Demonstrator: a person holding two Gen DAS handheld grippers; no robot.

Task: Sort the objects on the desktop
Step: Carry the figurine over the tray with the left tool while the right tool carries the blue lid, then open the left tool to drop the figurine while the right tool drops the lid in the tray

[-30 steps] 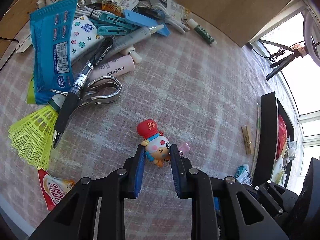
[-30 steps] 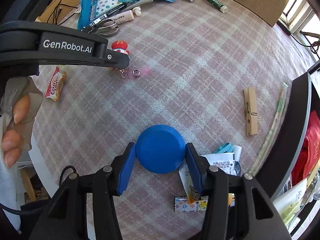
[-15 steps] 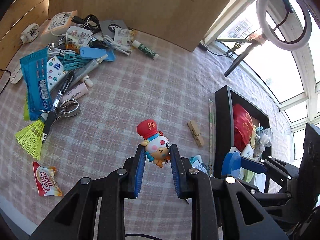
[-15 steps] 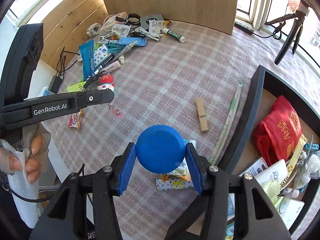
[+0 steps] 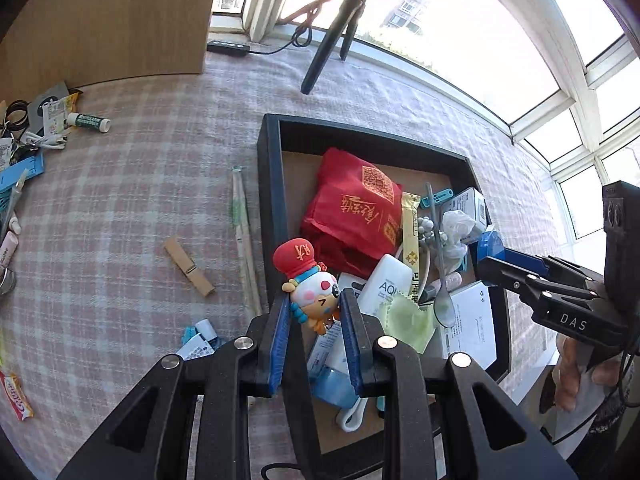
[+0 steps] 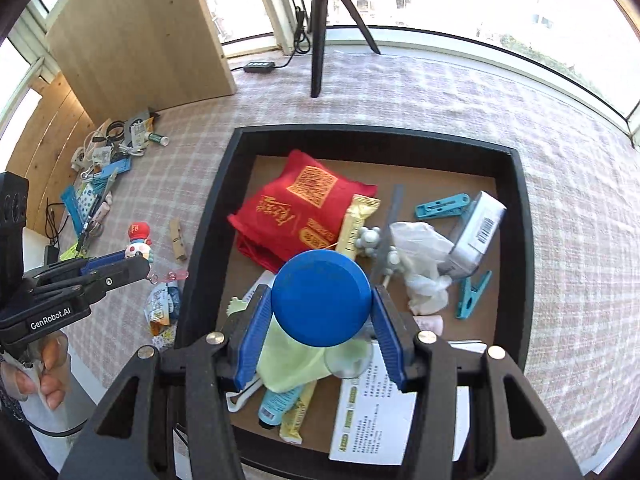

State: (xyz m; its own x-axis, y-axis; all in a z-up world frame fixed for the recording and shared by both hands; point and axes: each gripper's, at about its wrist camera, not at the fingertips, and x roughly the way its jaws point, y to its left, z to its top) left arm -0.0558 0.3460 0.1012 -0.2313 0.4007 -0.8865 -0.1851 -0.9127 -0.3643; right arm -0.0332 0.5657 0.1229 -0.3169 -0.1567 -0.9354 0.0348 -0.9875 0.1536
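My left gripper (image 5: 314, 312) is shut on a small doll keychain with a red hat (image 5: 306, 276) and holds it in the air over the left rim of the black tray (image 5: 272, 184). My right gripper (image 6: 320, 312) is shut on a round blue lid (image 6: 320, 296), held above the inside of the tray (image 6: 208, 216). The tray holds a red pouch (image 6: 296, 208), teal clips, a white box, a plastic bag, papers and tubes. The doll also shows in the right wrist view (image 6: 138, 240), just left of the tray.
A wooden clothespin (image 5: 188, 266) and a long straw (image 5: 244, 236) lie on the checked cloth left of the tray. Small packets (image 6: 162, 312) lie by its near-left corner. A heap of pens, clips and packets (image 6: 100, 168) sits far left. A tripod (image 6: 320, 20) stands behind the tray.
Both grippers have risen from the cloth and swung right toward the tray, carrying the doll and the blue lid. The lid is now over the tray and the doll at its left rim.
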